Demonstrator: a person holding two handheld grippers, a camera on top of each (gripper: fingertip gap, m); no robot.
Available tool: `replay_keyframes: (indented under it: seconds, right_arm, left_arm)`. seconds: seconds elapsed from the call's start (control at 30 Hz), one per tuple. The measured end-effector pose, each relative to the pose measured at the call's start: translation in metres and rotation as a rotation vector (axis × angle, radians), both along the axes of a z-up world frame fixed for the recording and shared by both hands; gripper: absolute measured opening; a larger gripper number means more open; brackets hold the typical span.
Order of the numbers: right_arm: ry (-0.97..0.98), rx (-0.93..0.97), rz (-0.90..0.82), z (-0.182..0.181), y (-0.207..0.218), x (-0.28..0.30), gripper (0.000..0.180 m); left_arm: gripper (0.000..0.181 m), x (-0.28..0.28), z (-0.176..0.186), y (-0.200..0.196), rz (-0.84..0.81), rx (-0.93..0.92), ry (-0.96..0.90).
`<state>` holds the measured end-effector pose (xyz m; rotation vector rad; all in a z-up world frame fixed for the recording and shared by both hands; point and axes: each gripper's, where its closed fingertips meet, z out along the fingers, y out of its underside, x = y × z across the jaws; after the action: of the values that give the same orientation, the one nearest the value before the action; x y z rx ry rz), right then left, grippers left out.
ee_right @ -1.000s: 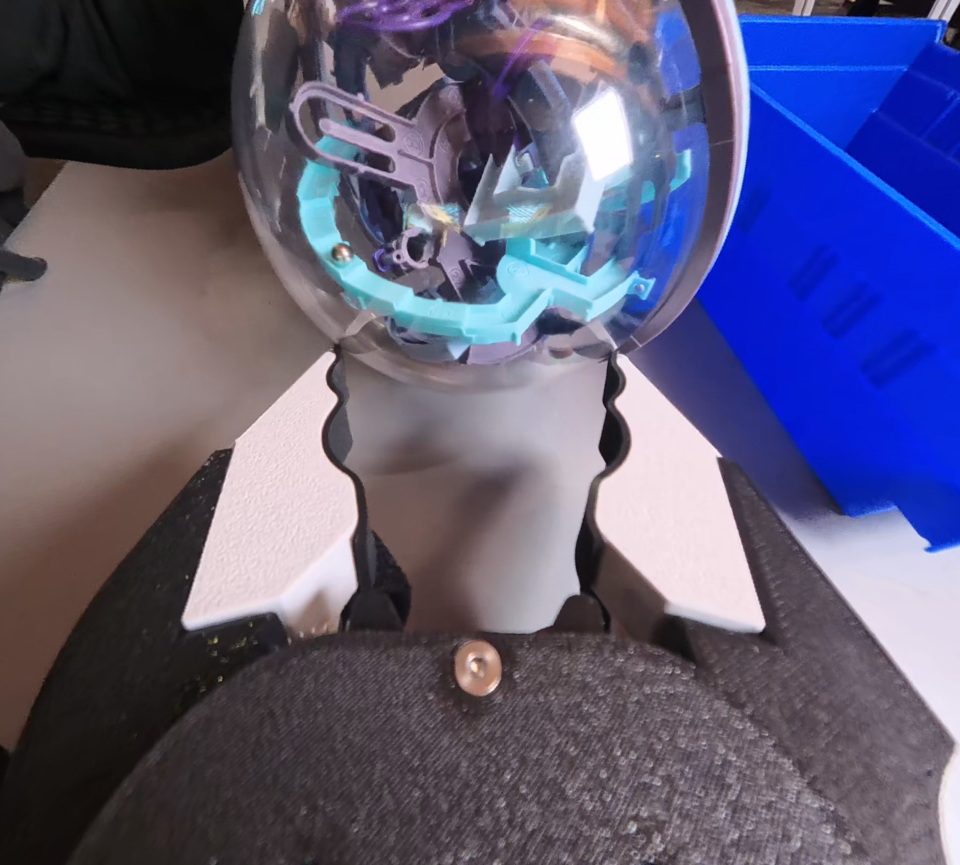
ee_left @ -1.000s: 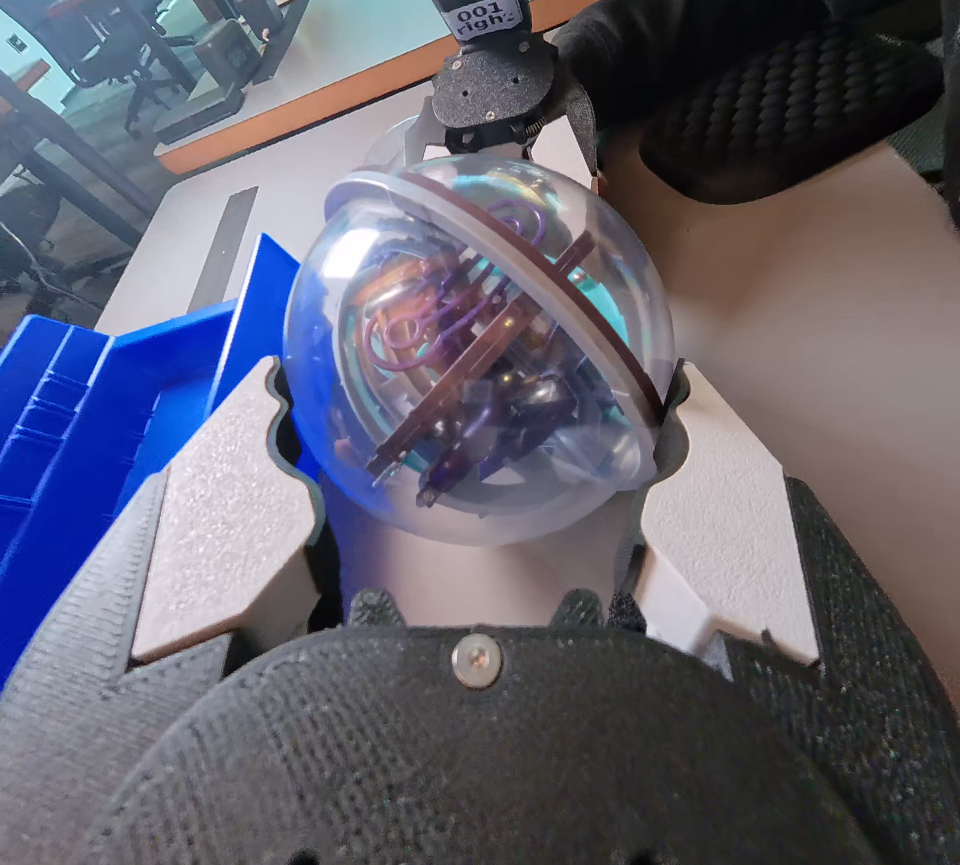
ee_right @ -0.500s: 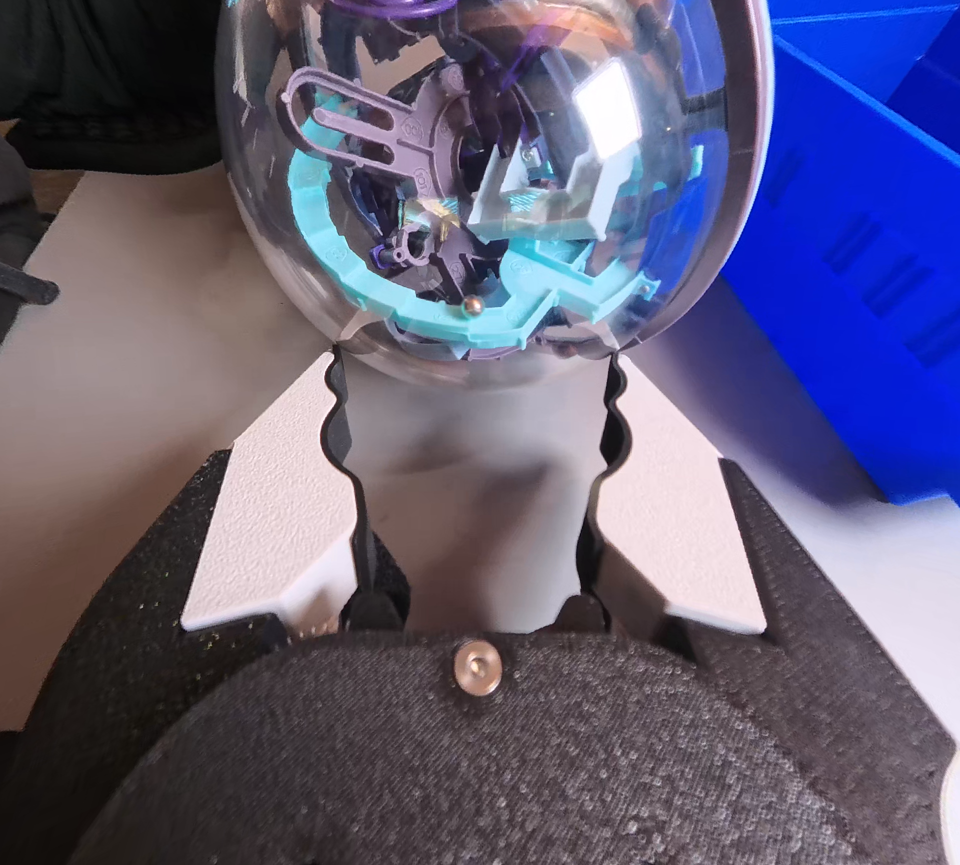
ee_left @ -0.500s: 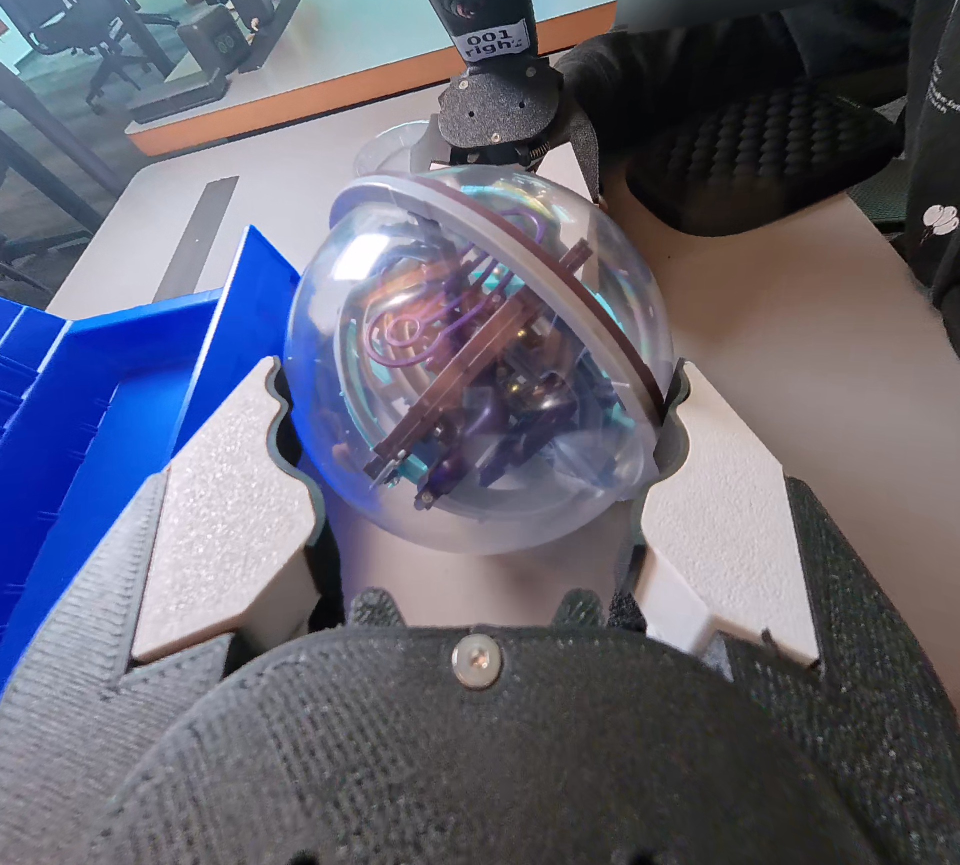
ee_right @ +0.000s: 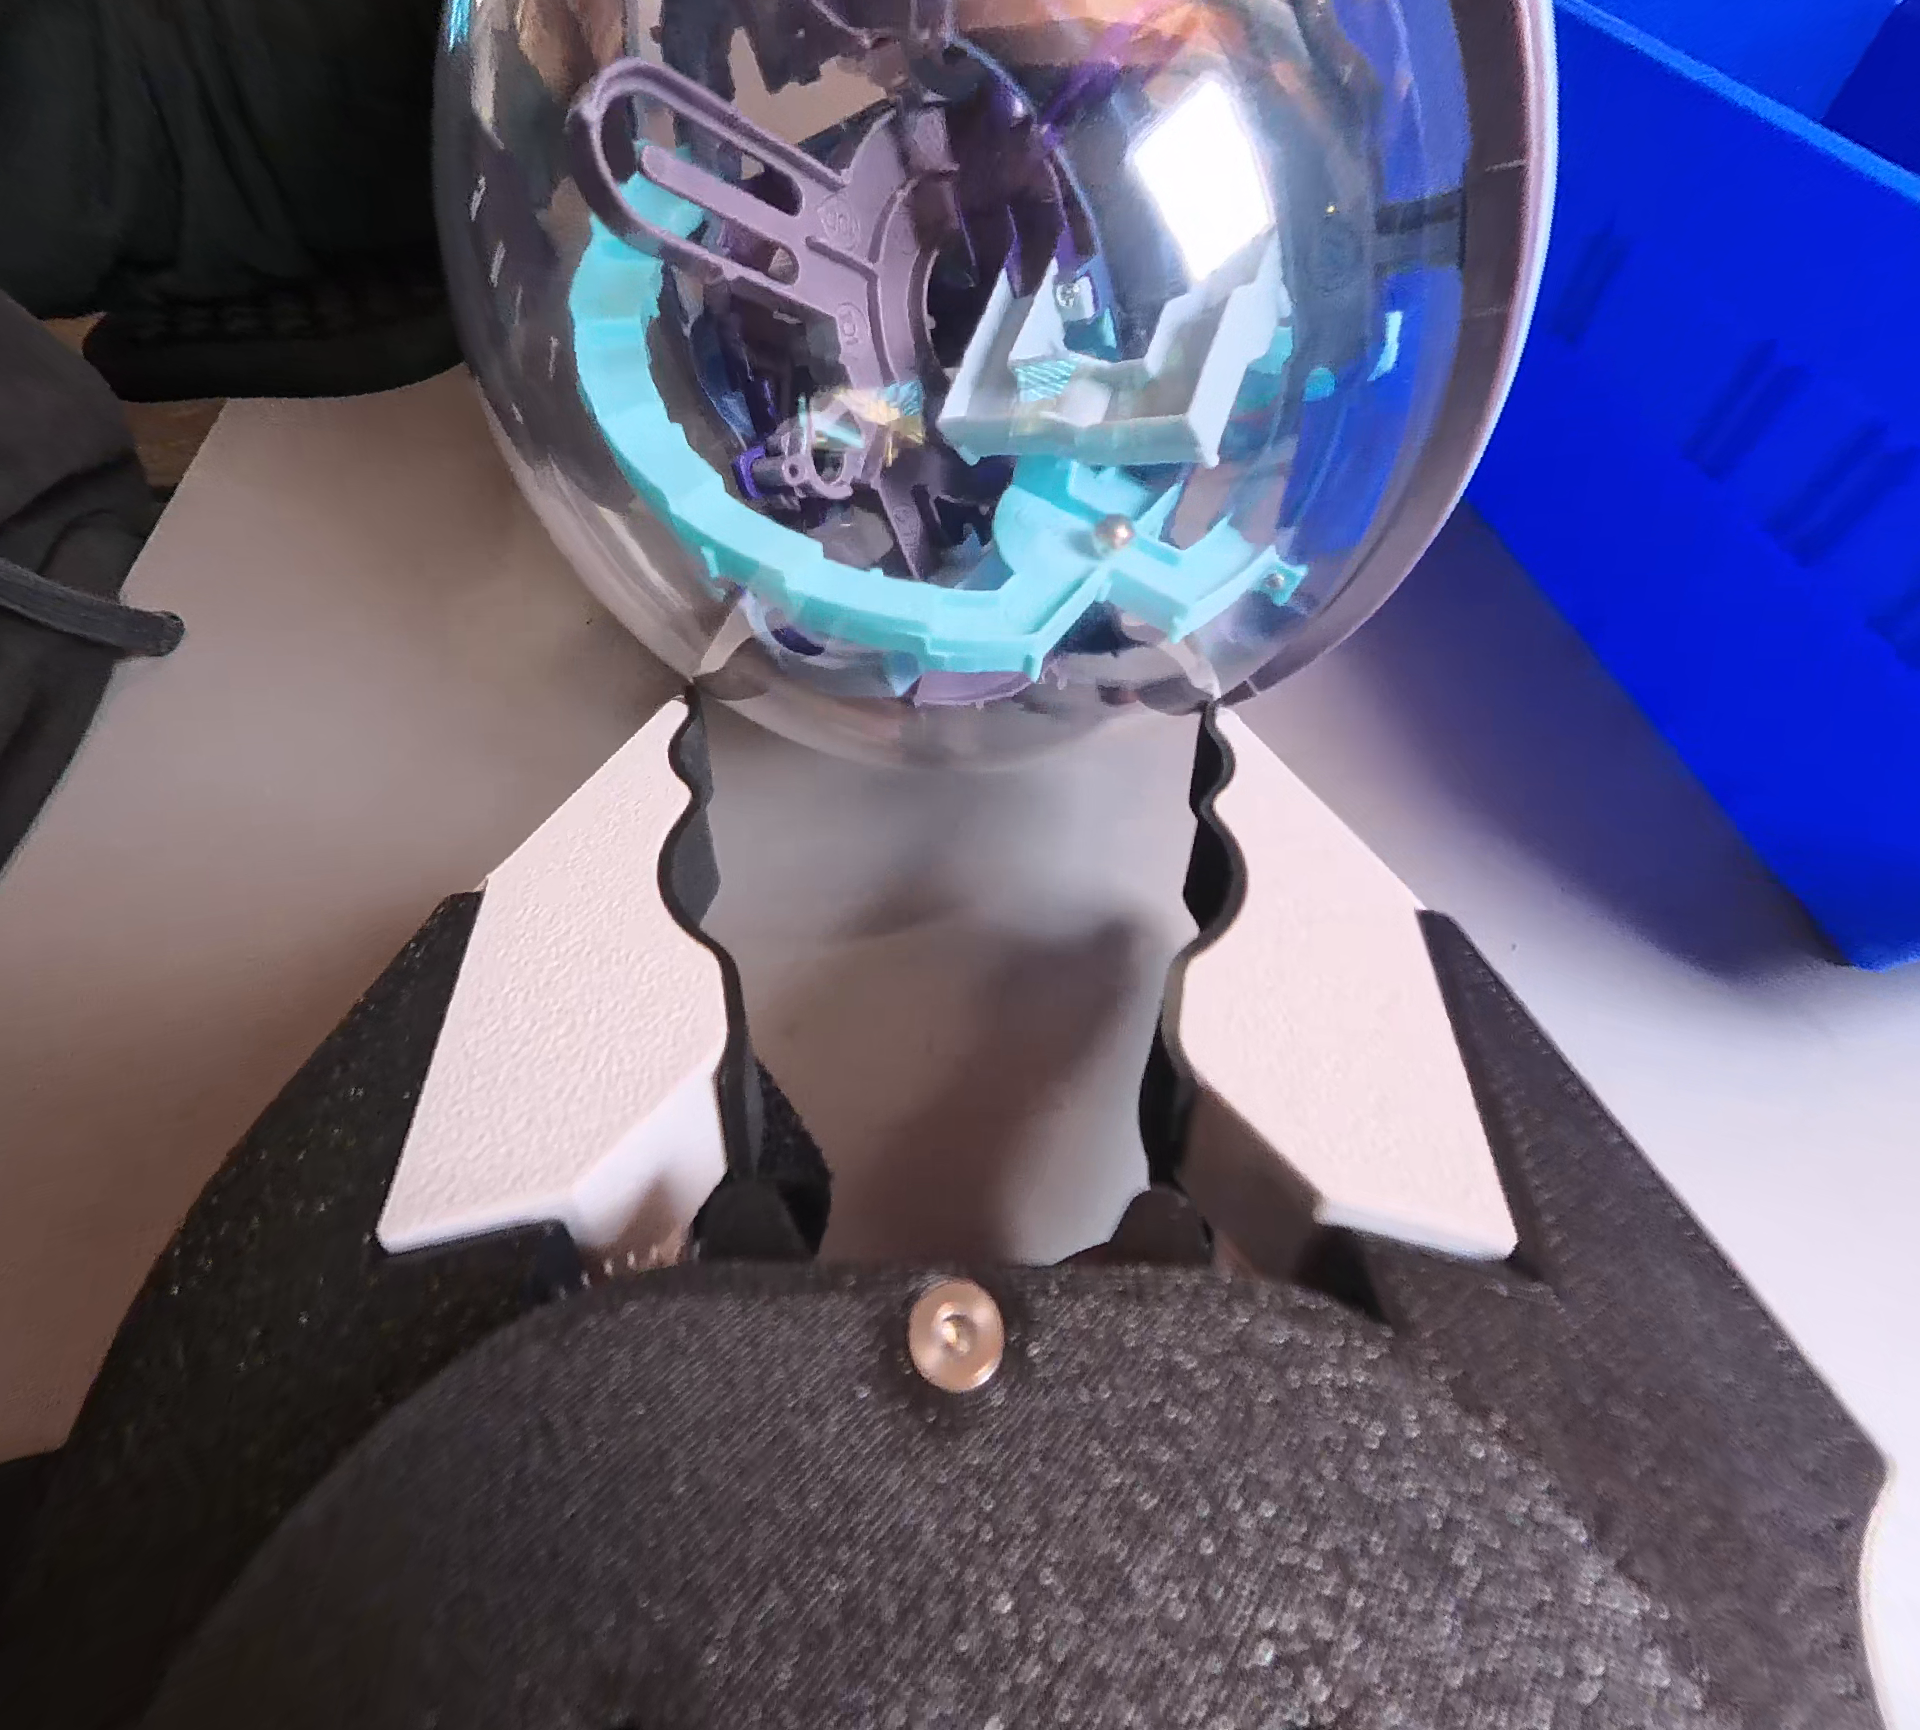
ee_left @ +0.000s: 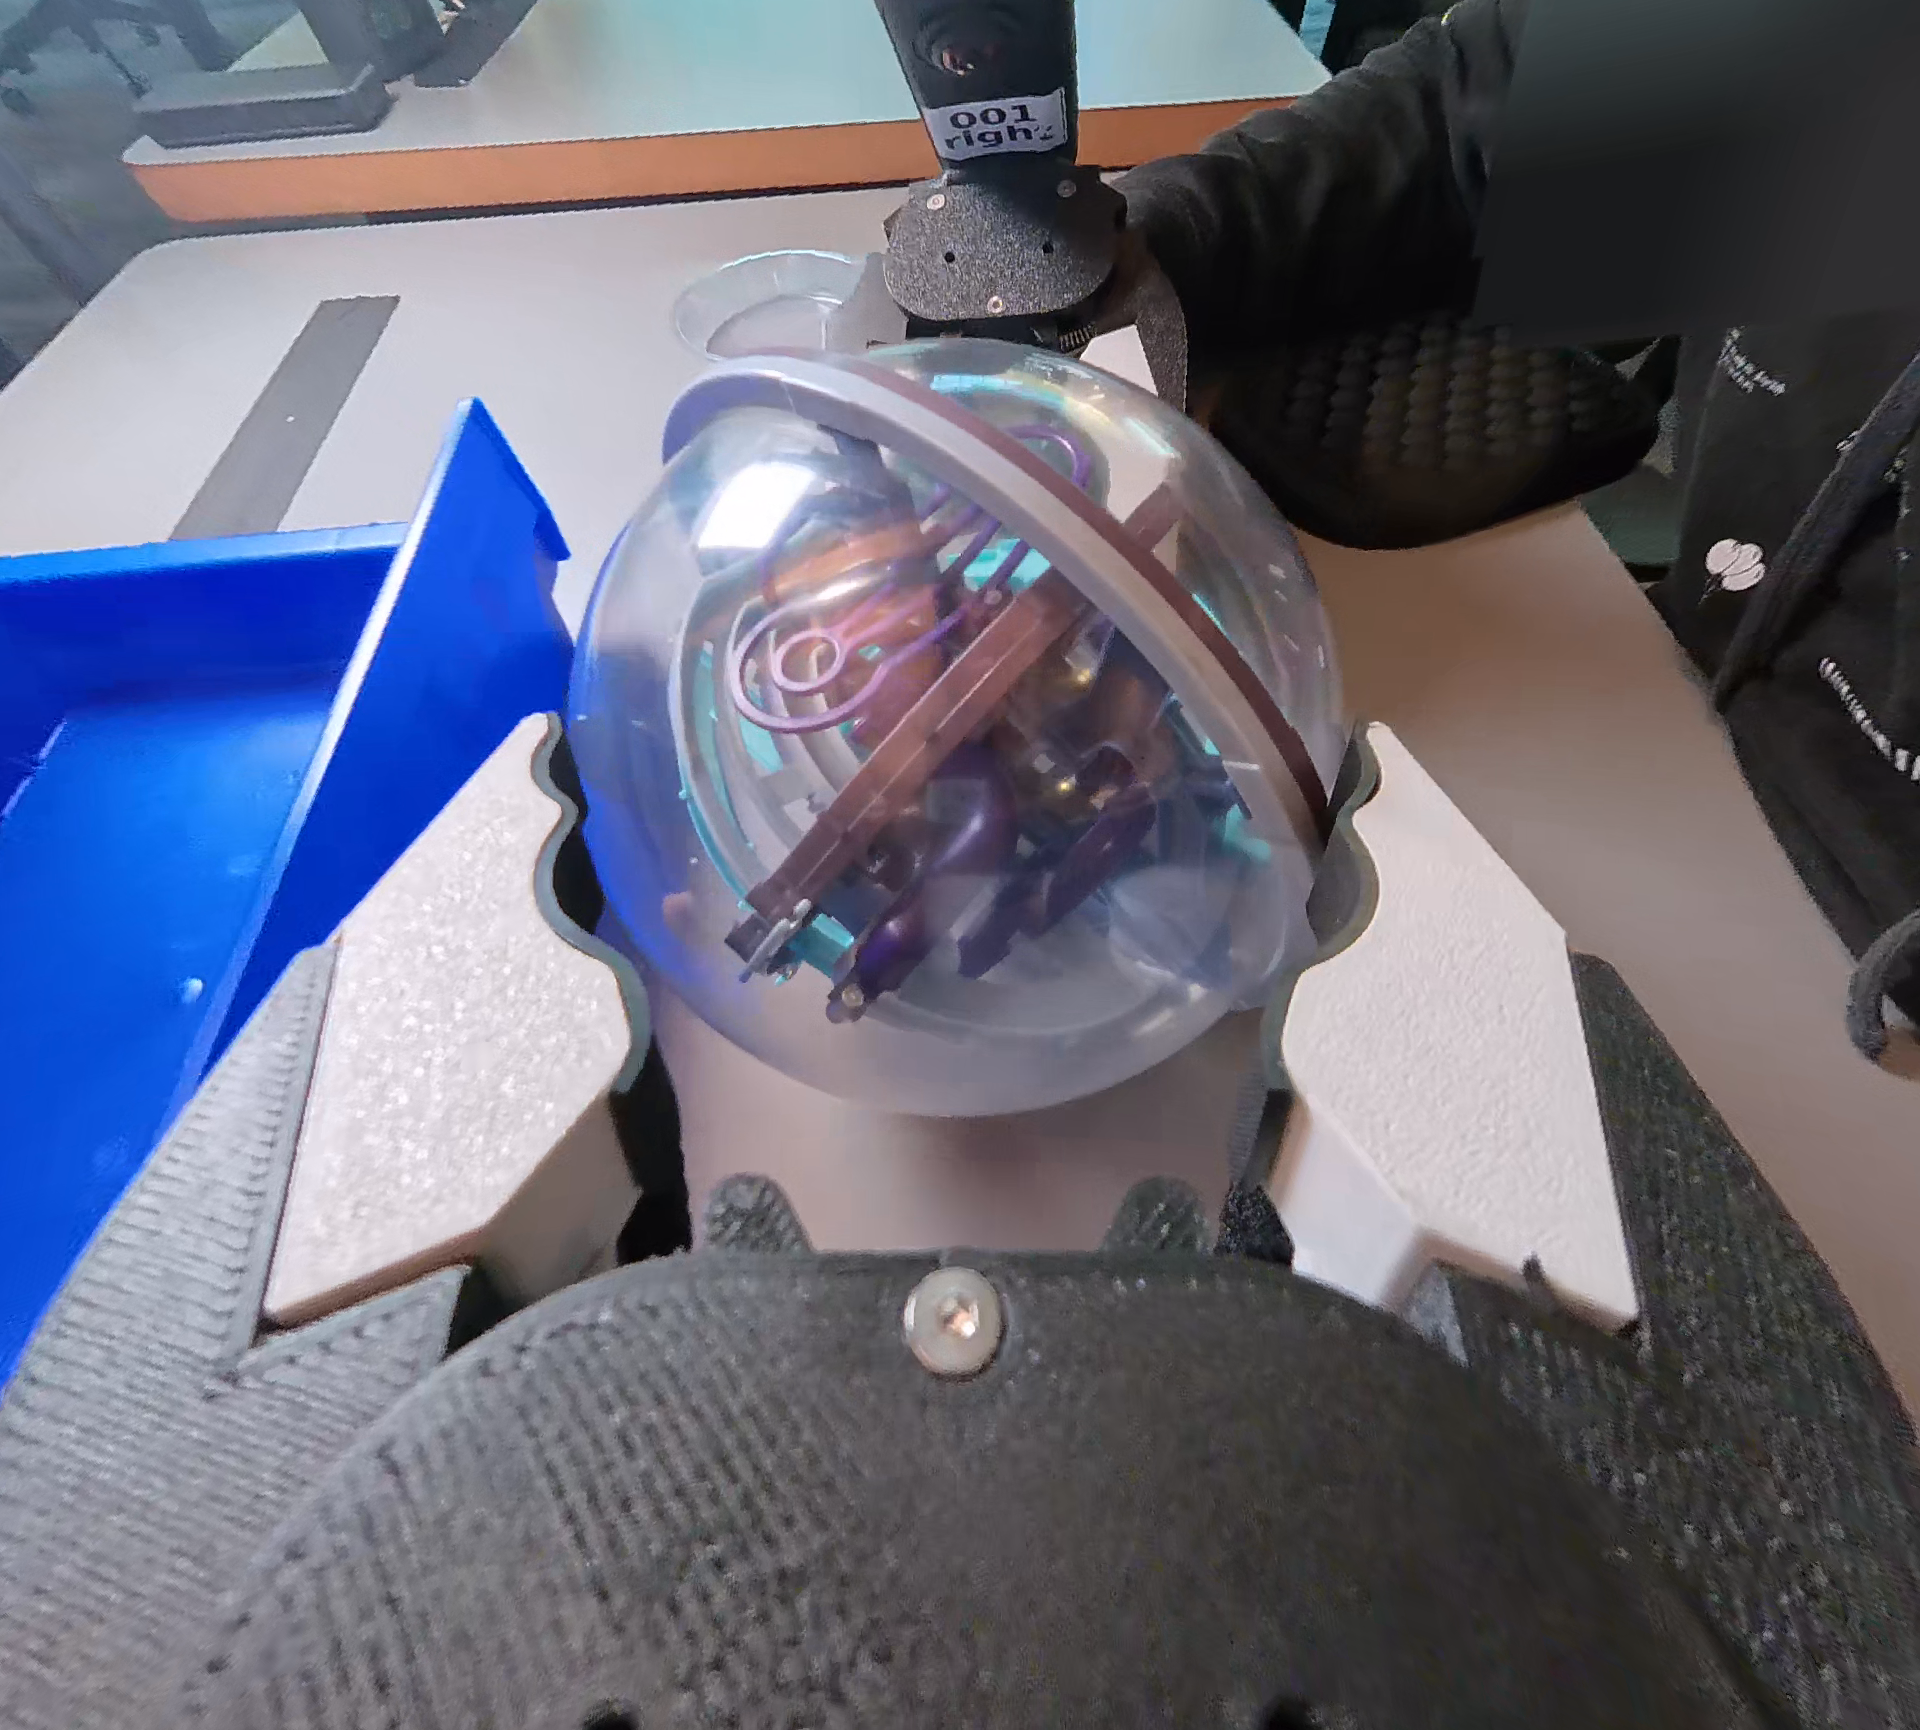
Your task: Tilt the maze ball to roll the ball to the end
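Observation:
A clear maze ball (ee_left: 956, 724) with teal, purple and brown tracks inside is held above the table between both grippers. My left gripper (ee_left: 956, 745) is shut on it, with its white fingers (ee_left: 468, 1005) pressing the ball's two sides. My right gripper (ee_right: 948, 709) grips the opposite side with just its fingertips on the shell; it also shows in the left wrist view (ee_left: 997, 330). In the right wrist view the maze ball (ee_right: 987, 278) shows a small steel ball (ee_right: 1114, 529) resting on the teal track at the lower right.
A blue bin (ee_left: 208, 745) stands right beside the ball; it also shows in the right wrist view (ee_right: 1714, 330). A clear plastic cup (ee_left: 769, 309) sits on the pale table (ee_left: 1507, 693) behind. A person's dark sleeve (ee_left: 1351, 174) holds the right gripper.
The steel ball has rolled along the teal track from the left side, through the bottom, to the lower right. Both grippers have kept their hold and tilted the maze ball.

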<state>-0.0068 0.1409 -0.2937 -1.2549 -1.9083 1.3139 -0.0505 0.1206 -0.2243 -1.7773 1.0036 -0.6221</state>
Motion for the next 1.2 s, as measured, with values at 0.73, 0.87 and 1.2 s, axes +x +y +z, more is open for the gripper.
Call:
replay_keyframes:
  seconds: [0.73, 0.87, 1.2]
  right_arm:
    - [-0.041, 0.026, 0.109, -0.006, -0.012, 0.013, 0.068]
    - [0.022, 0.044, 0.054, 0.009, 0.016, 0.017, 0.058]
    - [0.052, -0.306, 0.049, 0.03, 0.024, 0.01, 0.031]
  left_arm:
    - [0.139, -0.014, -0.006, -0.003, -0.107, -0.244, -0.324]
    - [0.138, -0.015, -0.008, -0.004, -0.181, -0.322, -0.439]
    - [0.13, -0.008, 0.001, -0.008, -0.412, -0.409, -0.631]
